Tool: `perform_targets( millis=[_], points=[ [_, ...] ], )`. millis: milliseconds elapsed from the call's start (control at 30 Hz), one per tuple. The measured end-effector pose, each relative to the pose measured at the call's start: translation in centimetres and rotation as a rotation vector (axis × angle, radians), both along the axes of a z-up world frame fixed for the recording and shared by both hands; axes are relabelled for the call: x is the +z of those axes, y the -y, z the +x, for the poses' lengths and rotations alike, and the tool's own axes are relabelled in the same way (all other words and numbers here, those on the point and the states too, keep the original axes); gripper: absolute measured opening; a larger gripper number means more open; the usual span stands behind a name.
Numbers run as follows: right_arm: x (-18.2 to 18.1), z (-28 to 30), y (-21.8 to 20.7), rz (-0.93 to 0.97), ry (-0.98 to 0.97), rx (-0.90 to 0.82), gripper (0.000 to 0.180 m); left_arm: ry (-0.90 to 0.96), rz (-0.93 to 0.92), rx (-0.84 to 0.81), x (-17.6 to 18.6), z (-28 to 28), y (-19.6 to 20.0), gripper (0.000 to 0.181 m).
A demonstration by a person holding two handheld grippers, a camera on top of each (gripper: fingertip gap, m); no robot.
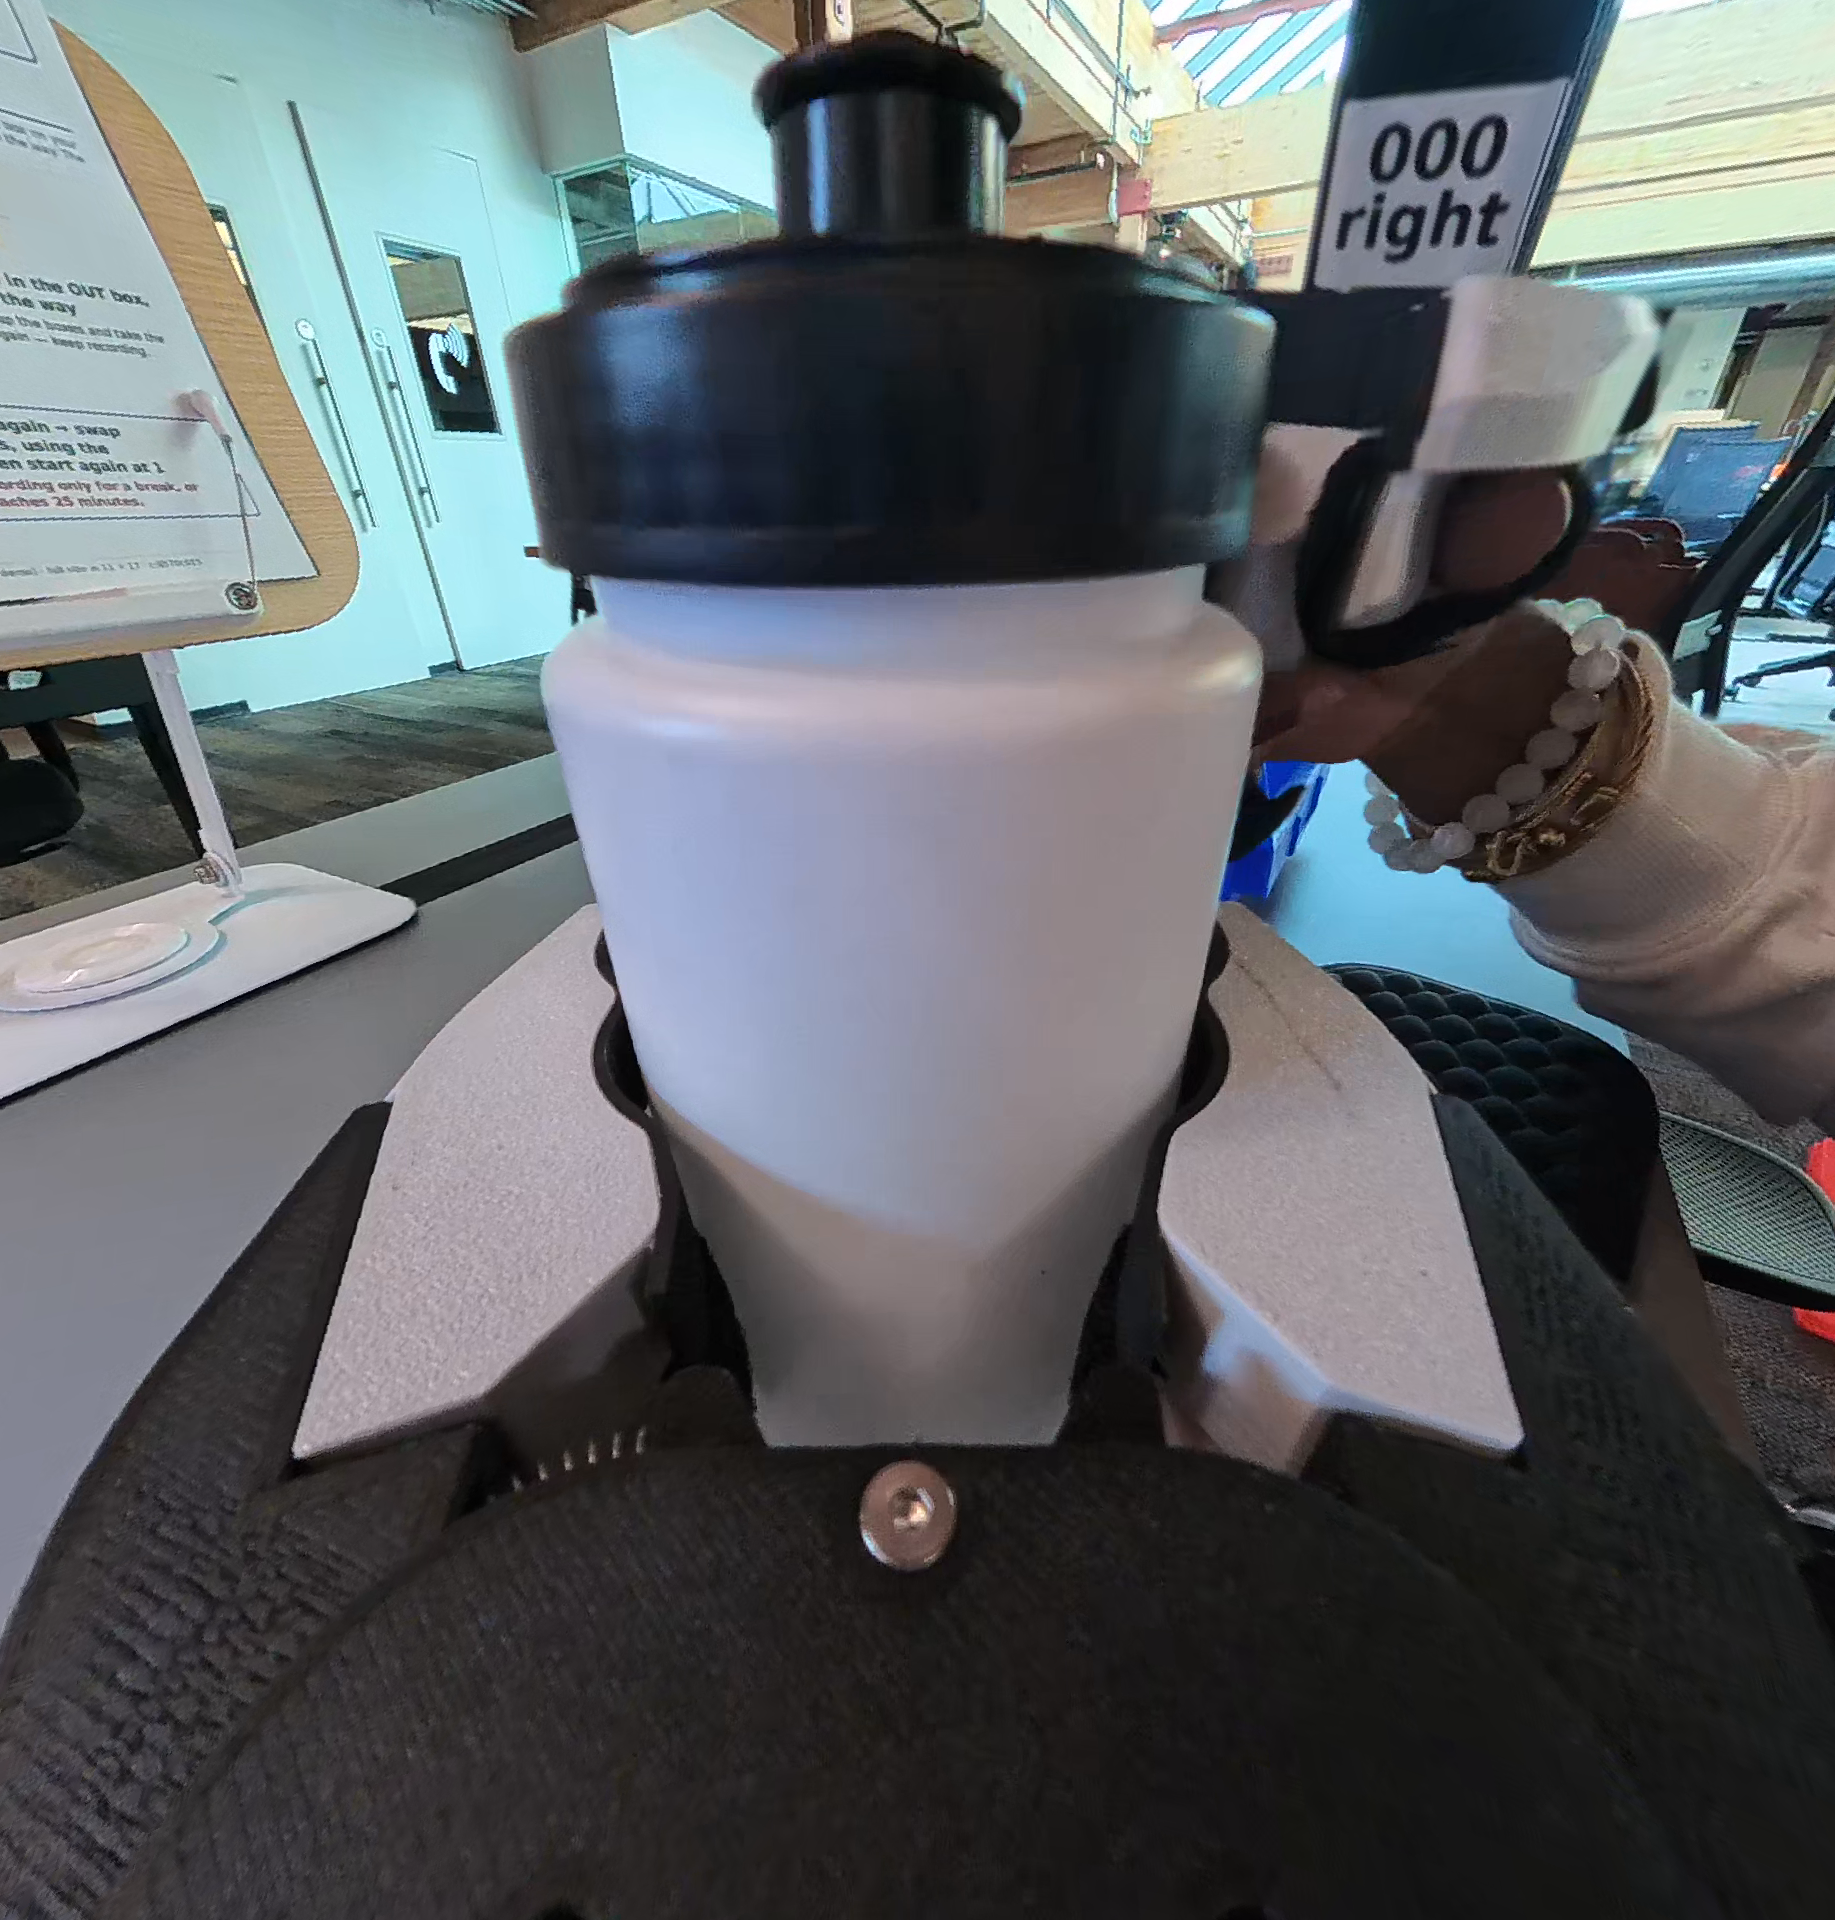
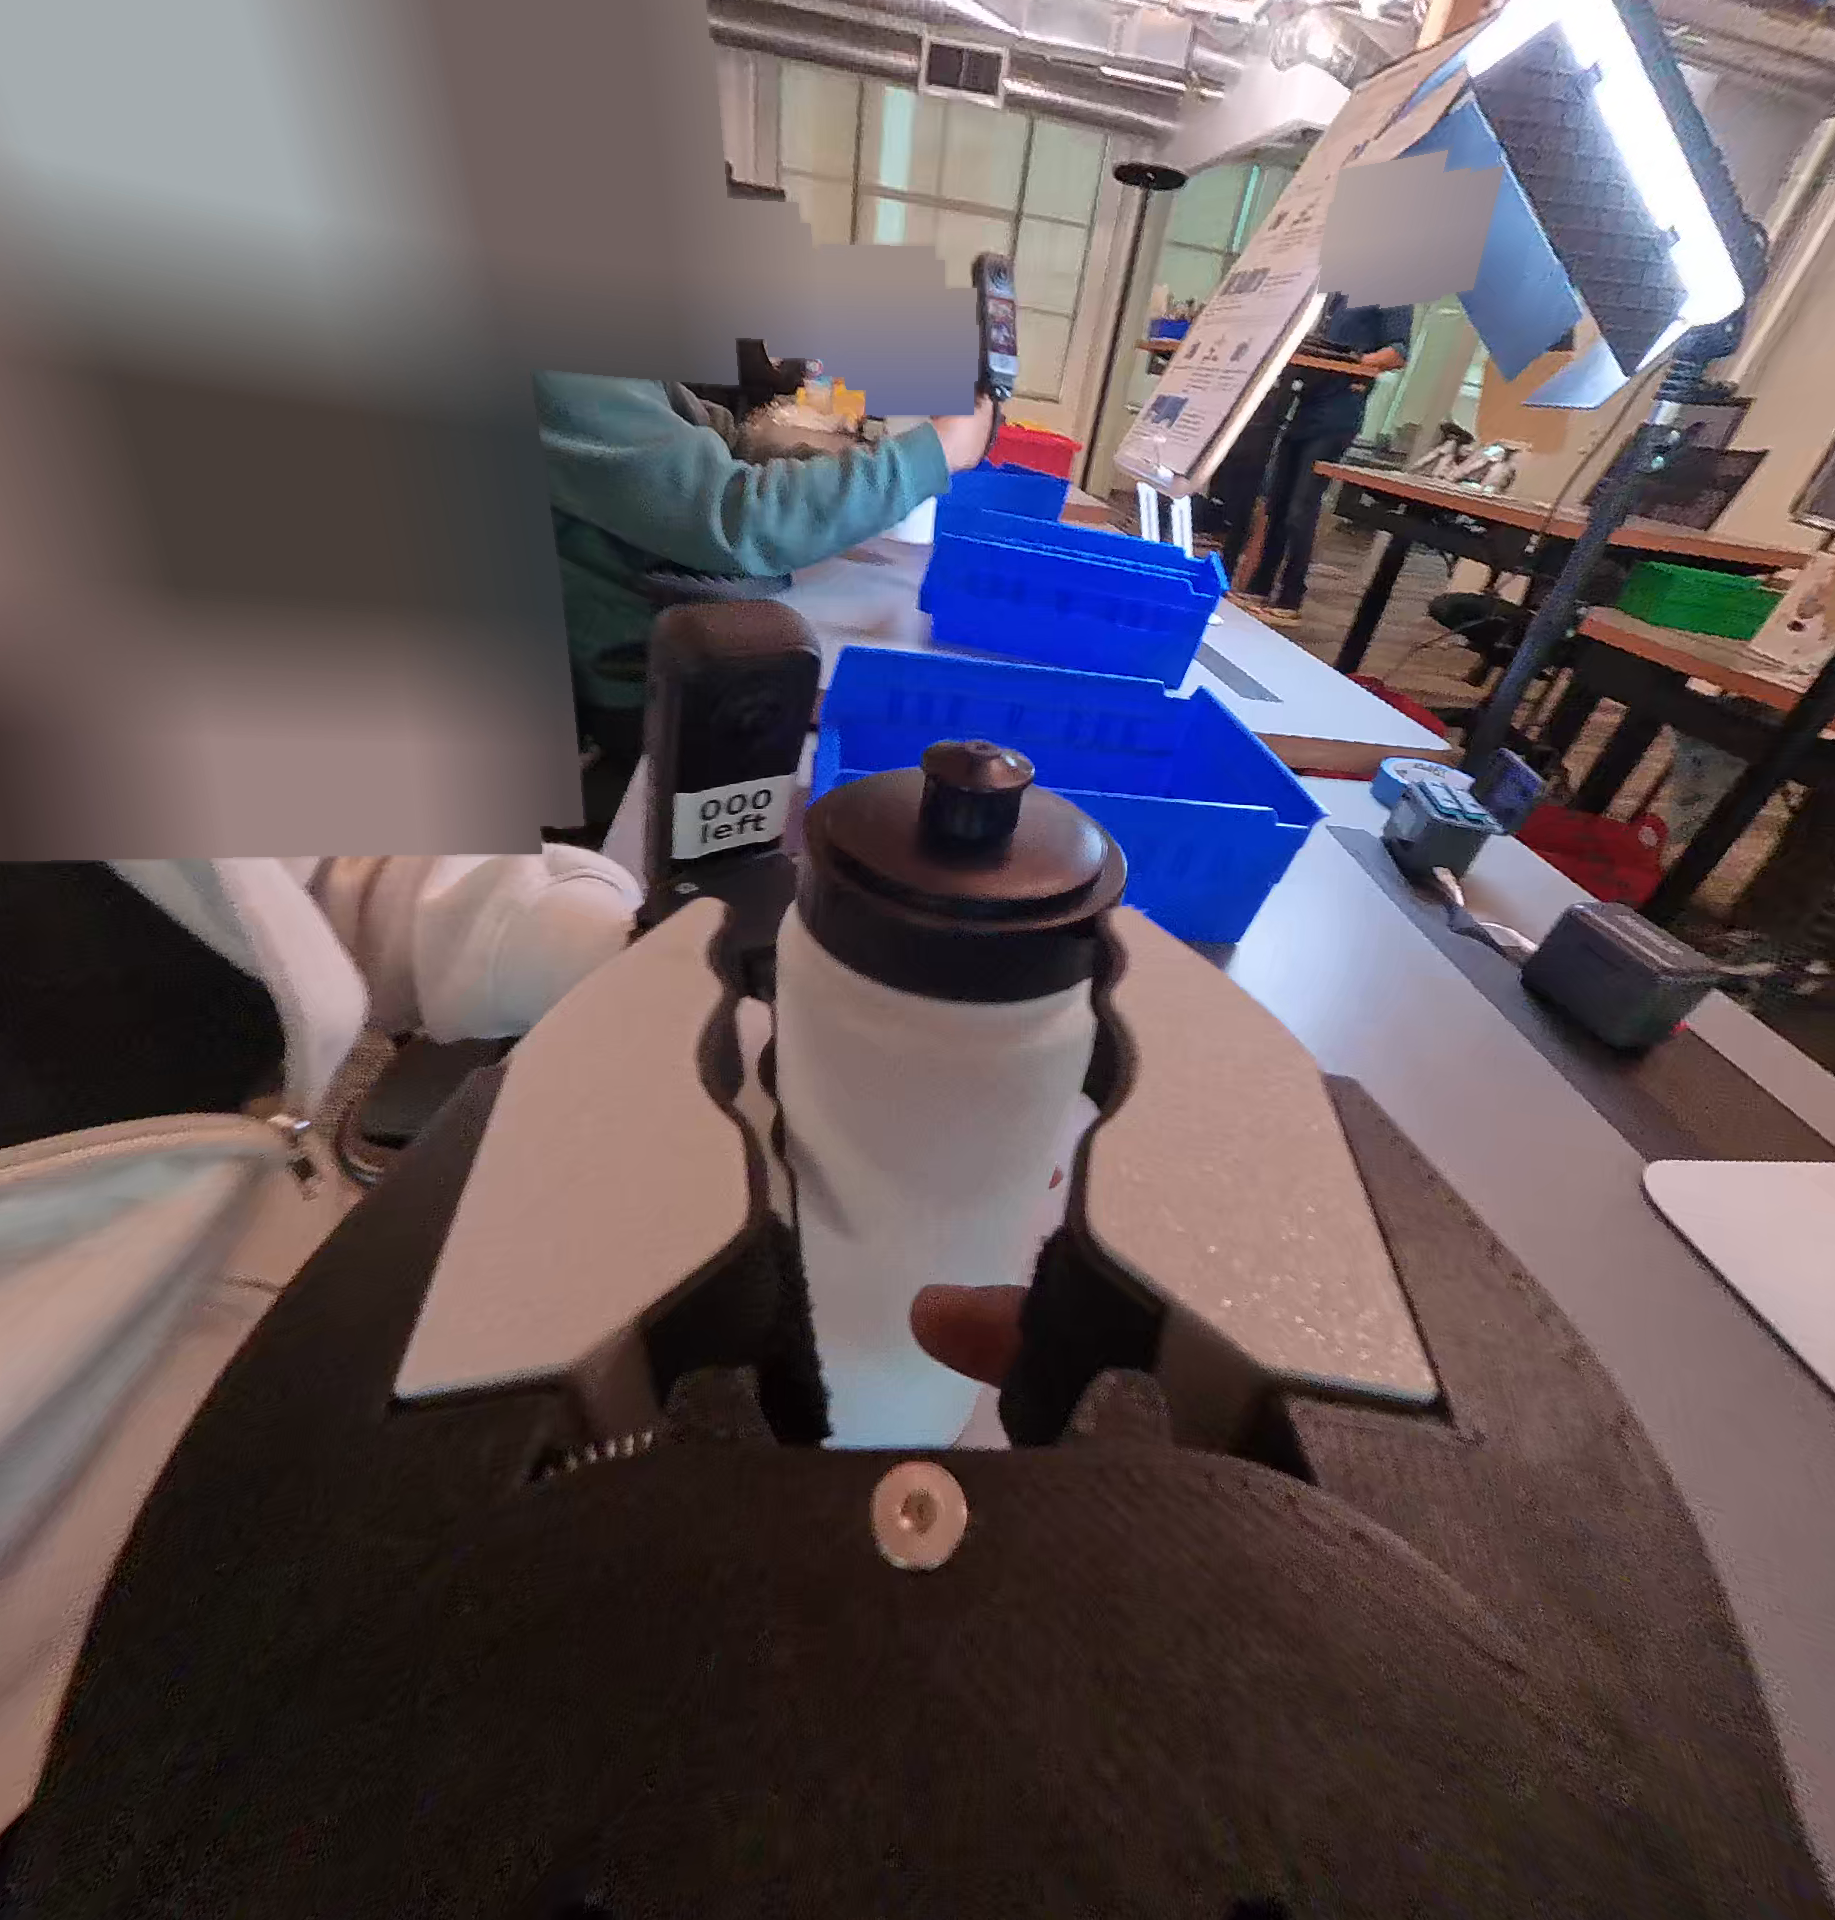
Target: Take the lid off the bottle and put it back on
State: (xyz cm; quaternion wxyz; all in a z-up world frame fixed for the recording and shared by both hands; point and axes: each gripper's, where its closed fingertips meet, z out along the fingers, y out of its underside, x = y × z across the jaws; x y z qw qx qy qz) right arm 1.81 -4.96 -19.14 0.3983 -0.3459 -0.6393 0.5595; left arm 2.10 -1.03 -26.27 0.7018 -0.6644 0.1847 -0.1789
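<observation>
1. Nearest the lens, the left gripper (image 1: 908, 945) is clamped on the lower body of the white bottle (image 1: 892, 831). Both grey fingers (image 1: 497, 1195) press its sides. Hold that clamp firm so the bottle cannot spin when the lid is turned.
2. Both tools hold the bottle off the grey worktop (image 1: 165, 1195), beside its near edge. The black lid (image 1: 892, 416) is seated on the neck.
3. The right gripper (image 2: 918, 935) has a jaw on each side of the lid's rim. The pad on the side nearer the blue bins (image 2: 1152, 821) looks to be touching. I cannot tell whether the other pad has bitten, so squeeze until both sit flat on the rim.
4. Grip the broad rim, not the narrow spout (image 2: 973, 795), which would probably give poor purchase.
5. My judgement is that unscrewing is the step in hand. Turn the right tool about the bottle's long axis and keep the two tools in line, so the thread does not bind.
6. A fingertip (image 2: 970, 1340) rests against the bottle low between the right jaws. Keep it clear of the pads.
7. Lift the lid straight off only once it turns freely.
</observation>
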Motion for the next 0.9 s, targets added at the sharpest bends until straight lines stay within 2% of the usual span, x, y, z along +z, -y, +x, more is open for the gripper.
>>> perform_targets(
  millis=[33, 67, 100, 167, 233, 300, 400, 500, 667, 833, 900],
  points=[
    [0.1, 1.0, 0.1, -0.014, -0.006, 0.043, 0.050, 0.003, 0.001, 0.008, 0.0, -0.2, 0.0, 0.101],
    [0.2, 2.5, 1.2, -0.015, -0.015, 0.163, 0.023, 0.003, 0.001, 0.013, 0.0, -0.3, -0.1, 0.101],
    [0.5, 3.5, 1.9, -0.033, -0.030, 0.238, 0.020, 0.001, 0.001, 0.010, 0.0, -0.3, -0.1, 0.101],
    [0.8, 3.0, 1.0, -0.021, -0.068, 0.186, 0.028, 0.000, 0.001, 0.008, 0.0, -0.2, -0.2, 0.101],
    [1.4, 1.5, -0.6, -0.004, -0.154, 0.083, 0.052, 0.001, 0.002, 0.006, 0.0, -0.2, -0.2, 0.101],
    [1.6, 0.1, -1.1, -0.006, -0.205, 0.056, 0.080, 0.004, 0.004, 0.000, 0.0, -0.2, -0.1, 0.101],
    [0.4, -2.0, -0.7, -0.048, -0.124, 0.092, 0.104, 0.006, 0.005, -0.009, 0.1, -0.1, 0.0, 0.101],
    [-0.3, -2.7, 0.1, -0.071, -0.082, 0.147, 0.103, 0.006, 0.005, -0.012, 0.1, -0.1, 0.0, 0.101],
    [-1.1, -2.3, 0.6, -0.048, -0.071, 0.161, 0.081, 0.005, 0.005, -0.013, 0.1, 0.0, -0.1, 0.101],
    [-1.1, -1.3, 0.2, -0.061, -0.036, 0.167, 0.078, 0.002, 0.003, 0.002, 0.0, -0.2, -0.1, 0.101],
    [-0.9, -0.5, -0.4, -0.091, -0.018, 0.171, 0.066, 0.003, 0.003, 0.002, 0.0, -0.2, -0.1, 0.101]
  ],
)
